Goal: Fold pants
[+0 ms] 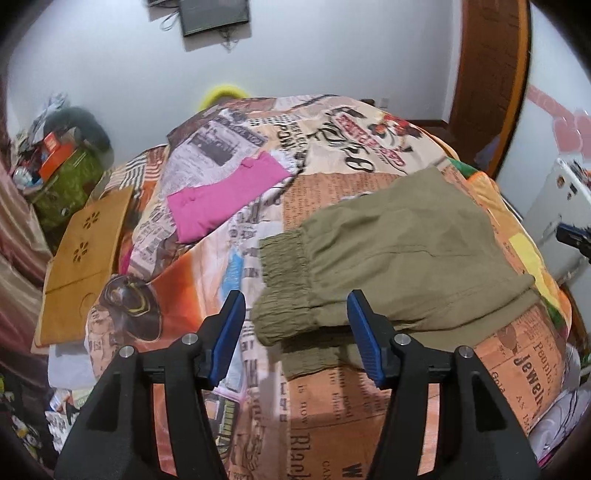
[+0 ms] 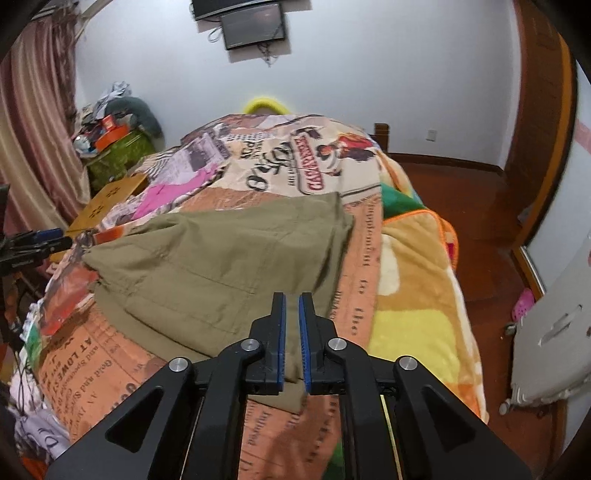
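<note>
Pants (image 1: 399, 251), olive, folded, are laid on the newsprint-patterned bedspread (image 1: 332, 406). Left of the pants, a pink garment (image 1: 221, 192) is spread flat. At their gathered cuffs the left gripper (image 1: 295, 332) is held released; at their near right edge the right gripper (image 2: 291, 332) is parted narrowly, nothing grasped.

Items counted: one pair of olive-green cotton pants with elastic cuffs (image 1: 399, 251), one folded pink garment (image 1: 225, 192), one tan wooden board with flower cut-outs (image 1: 85, 254), two dark wall-mounted screens (image 2: 255, 27), one newspaper-print bedcover (image 1: 332, 147).
</note>
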The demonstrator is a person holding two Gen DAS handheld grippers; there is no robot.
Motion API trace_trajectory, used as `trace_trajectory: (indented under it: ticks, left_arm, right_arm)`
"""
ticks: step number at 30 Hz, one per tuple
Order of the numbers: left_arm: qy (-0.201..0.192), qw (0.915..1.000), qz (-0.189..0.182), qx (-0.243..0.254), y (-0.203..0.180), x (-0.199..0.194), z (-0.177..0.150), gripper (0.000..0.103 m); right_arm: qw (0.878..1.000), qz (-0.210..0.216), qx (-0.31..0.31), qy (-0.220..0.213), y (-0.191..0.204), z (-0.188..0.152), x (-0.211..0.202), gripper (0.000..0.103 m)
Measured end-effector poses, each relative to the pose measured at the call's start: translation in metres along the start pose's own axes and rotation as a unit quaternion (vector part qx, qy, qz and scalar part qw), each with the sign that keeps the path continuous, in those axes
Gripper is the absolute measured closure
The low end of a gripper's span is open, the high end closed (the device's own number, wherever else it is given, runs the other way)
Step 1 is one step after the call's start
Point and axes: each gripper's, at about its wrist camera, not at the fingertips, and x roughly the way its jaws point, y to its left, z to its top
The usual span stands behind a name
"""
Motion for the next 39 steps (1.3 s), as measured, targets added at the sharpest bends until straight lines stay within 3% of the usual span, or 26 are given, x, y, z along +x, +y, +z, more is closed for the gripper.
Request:
trace_trajectory:
  ticks: [2,3,5,6,8,14,18,25,30,31,35,37,39]
  left_arm:
    - [0.003,0.9998,-0.001,0.021,-0.012,0.002,0.000,0.034]
    - [0.004,0.9993,0.003,0.037,-0.022,0.004,0.000,0.030]
    - [0.005,0.9981,0.011,0.060,-0.034,0.006,-0.002,0.012]
    - [0.003,0.9971,0.016,0.074,-0.041,0.008,-0.003,0.010]
    - [0.009,0.9956,0.018,0.092,-0.050,0.013,-0.006,0.009]
    - [0.048,0.9891,0.021,0.138,-0.075,0.041,-0.016,0.009]
    - [0.052,0.9826,0.035,0.175,-0.089,0.054,-0.020,0.008]
    - [0.045,0.9875,0.008,0.151,-0.084,0.056,0.001,0.008]
    - [0.044,0.9900,-0.008,0.134,-0.080,0.054,0.012,0.008]
    - [0.043,0.9904,-0.011,0.131,-0.080,0.053,0.013,0.008]
    - [0.044,0.9908,-0.032,0.124,-0.083,0.051,0.009,0.008]
    - [0.047,0.9894,-0.043,0.131,-0.089,0.052,0.003,0.008]
    - [0.045,0.9887,-0.035,0.139,-0.095,0.054,0.000,0.008]
  right_arm:
    - [1.000,0.009,-0.009,0.000,0.010,0.000,0.004,0.071]
    - [1.000,0.011,-0.015,-0.001,0.015,0.000,0.005,0.068]
    - [0.999,0.017,-0.033,-0.001,0.028,-0.002,0.009,0.062]
    - [0.999,0.018,-0.039,0.003,0.032,-0.002,0.012,0.060]
    - [0.998,0.025,-0.052,0.013,0.043,-0.005,0.019,0.053]
    - [0.993,0.046,-0.092,0.057,0.073,-0.019,0.044,0.053]
    - [0.989,0.061,-0.109,0.081,0.087,-0.027,0.060,0.053]
    - [0.984,0.070,-0.135,0.097,0.107,-0.027,0.083,0.053]
    - [0.985,0.061,-0.140,0.079,0.110,-0.020,0.091,0.053]
    - [0.986,0.061,-0.135,0.078,0.109,-0.017,0.093,0.053]
    - [0.987,0.072,-0.125,0.065,0.105,-0.012,0.091,0.084]
    - [0.988,0.076,-0.122,0.056,0.104,-0.010,0.087,0.091]
    - [0.989,0.080,-0.119,0.049,0.104,-0.009,0.082,0.092]
